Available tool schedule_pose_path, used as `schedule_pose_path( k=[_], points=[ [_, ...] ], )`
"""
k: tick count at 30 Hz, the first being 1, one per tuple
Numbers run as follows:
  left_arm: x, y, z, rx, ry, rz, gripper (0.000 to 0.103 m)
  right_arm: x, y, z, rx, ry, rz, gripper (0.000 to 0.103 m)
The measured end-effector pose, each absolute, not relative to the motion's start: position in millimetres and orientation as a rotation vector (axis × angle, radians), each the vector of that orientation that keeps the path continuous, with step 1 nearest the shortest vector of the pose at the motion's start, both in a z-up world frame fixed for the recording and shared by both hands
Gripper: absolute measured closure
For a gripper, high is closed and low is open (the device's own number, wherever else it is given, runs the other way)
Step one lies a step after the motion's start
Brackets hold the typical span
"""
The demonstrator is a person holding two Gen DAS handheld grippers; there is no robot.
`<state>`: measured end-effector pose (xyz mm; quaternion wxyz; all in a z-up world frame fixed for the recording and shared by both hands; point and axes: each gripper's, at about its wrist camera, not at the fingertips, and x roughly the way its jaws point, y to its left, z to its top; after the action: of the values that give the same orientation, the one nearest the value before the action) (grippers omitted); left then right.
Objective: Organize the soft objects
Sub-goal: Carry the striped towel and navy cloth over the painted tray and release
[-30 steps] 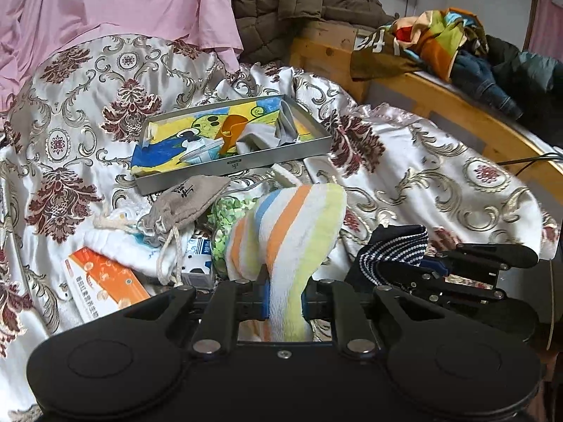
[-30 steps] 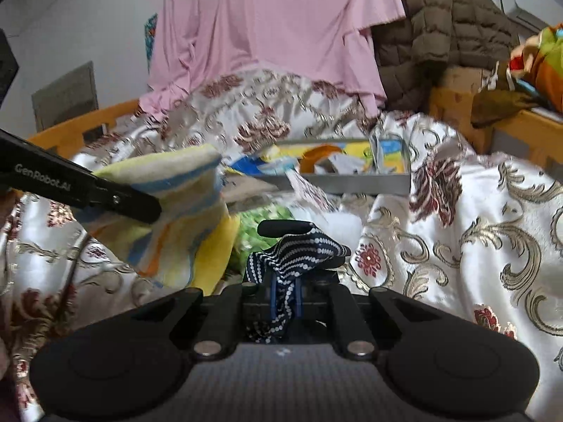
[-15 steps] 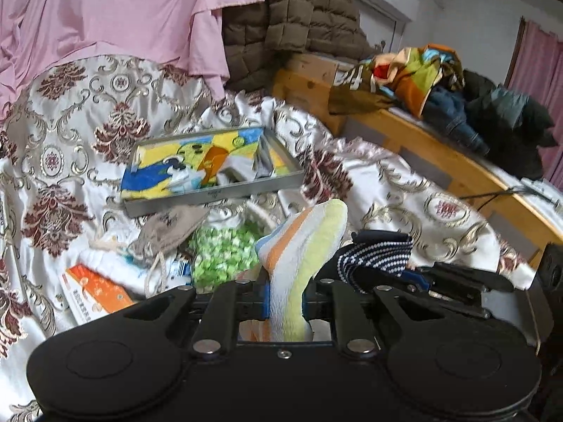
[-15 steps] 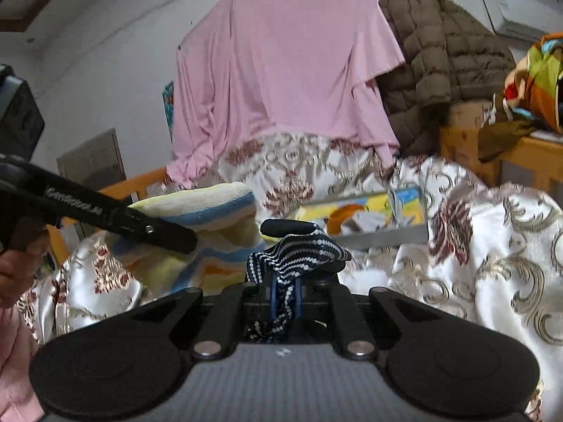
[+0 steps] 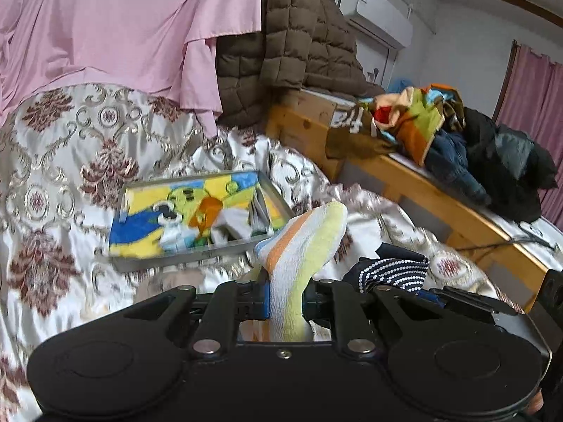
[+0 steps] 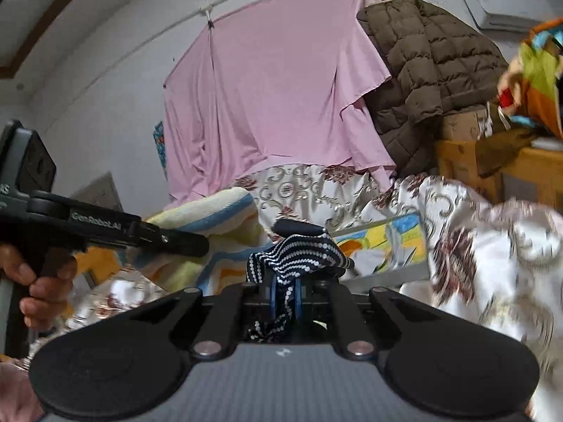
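left claw [image 5: 285, 299] pinching striped towel [image 5: 302, 242], right claw [image 6: 285, 299] pinching dotted sock [image 6: 299, 253]

Sock [image 5: 302, 242]: white w/ orange, yellow, blue stripes. Other sock [image 6: 299, 253]: navy, white dots. Sheet [image 5: 105, 28]: pink.

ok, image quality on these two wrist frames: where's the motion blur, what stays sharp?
Left wrist view: gray tray and patterned bedspread smeared; striped sock in the left gripper sharp. Right wrist view: bedspread at right heavily smeared, dotted dark sock in the right gripper crisp. Both show fisheye bending at the edges.
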<state>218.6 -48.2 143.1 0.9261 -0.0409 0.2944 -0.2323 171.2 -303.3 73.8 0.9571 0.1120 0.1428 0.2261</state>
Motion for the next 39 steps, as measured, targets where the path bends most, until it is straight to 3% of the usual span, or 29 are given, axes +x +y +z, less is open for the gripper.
schedule_pose_path(
  k=[10, 22, 39],
  points=[
    [344.2, -43.2, 143.6, -0.145, 0.521, -0.448, 0.088, 307.8, -287.0, 86.1, 0.128, 0.332, 0.391, 0.092],
    [495.5, -30.5, 71.0, -0.225, 0.563, -0.395, 0.088, 463.5, -257.2, 29.2, 0.111, 0.445, 0.31, 0.092],
    [527.8, -40.5, -4.4, -0.227, 0.666, -0.375, 0.085, 510.6, -257.6, -5.7, 0.098, 0.568, 0.268, 0.085]
  ],
)
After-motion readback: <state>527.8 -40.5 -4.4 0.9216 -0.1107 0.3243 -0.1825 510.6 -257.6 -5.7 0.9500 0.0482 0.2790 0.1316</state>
